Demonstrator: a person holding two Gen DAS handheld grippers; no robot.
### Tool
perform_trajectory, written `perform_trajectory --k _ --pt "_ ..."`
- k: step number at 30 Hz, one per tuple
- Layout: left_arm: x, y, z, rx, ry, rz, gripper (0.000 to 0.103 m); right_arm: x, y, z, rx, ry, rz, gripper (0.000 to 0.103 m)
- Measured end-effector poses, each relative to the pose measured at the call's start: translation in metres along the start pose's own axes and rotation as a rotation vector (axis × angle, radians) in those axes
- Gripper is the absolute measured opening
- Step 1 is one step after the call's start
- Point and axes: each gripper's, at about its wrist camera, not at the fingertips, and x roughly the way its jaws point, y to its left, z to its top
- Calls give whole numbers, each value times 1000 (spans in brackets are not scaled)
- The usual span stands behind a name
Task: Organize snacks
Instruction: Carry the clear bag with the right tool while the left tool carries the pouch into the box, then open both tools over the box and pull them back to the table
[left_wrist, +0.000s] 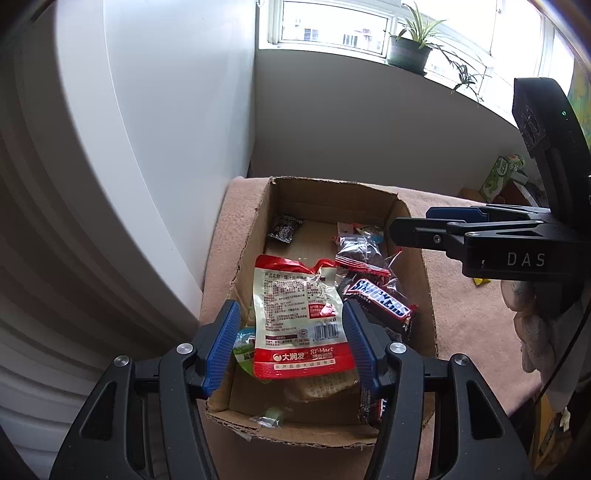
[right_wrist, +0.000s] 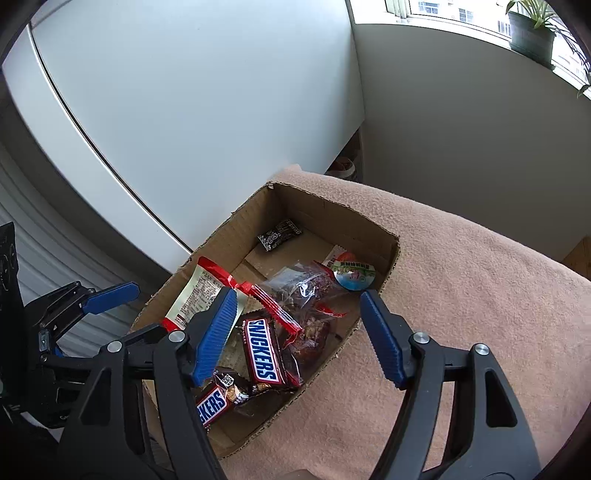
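Observation:
An open cardboard box (left_wrist: 258, 236) (right_wrist: 240, 218) sits on a pink blanket and holds several snacks. A red and white pouch (left_wrist: 299, 317) (right_wrist: 201, 291) lies in it between the blue pads of my left gripper (left_wrist: 290, 332), which is open above the box; the pads do not touch the pouch. A Snickers bar (left_wrist: 380, 302) (right_wrist: 262, 354) lies beside it, with a second Snickers (right_wrist: 212, 404) near the box's front. A clear bag of dark snacks (left_wrist: 360, 251) (right_wrist: 299, 295) lies further back. My right gripper (right_wrist: 297, 332) (left_wrist: 406, 225) is open and empty over the box's right side.
A small black packet (left_wrist: 284, 228) (right_wrist: 279, 232) lies at the box's far end. A round jelly cup (right_wrist: 352, 275) sits by the right wall. A white cabinet (left_wrist: 129, 147) stands close on the left. The pink blanket (right_wrist: 461, 295) spreads to the right. Potted plants (left_wrist: 410, 51) stand on the windowsill.

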Motion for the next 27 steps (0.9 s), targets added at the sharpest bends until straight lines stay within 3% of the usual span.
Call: perform_trajectory --k 7,14,27 --pt "-26 -9 -4 2 -31 -16 57 -72 -33 -27 2 -60 -55 74" --pt "-51 -38 -13 34 -67 -38 57 -142 -86 -75 90 -128 -111 78" --pt "-64 -123 -37 135 -71 -140 57 -211 -141 -161 211 -183 -178 78"
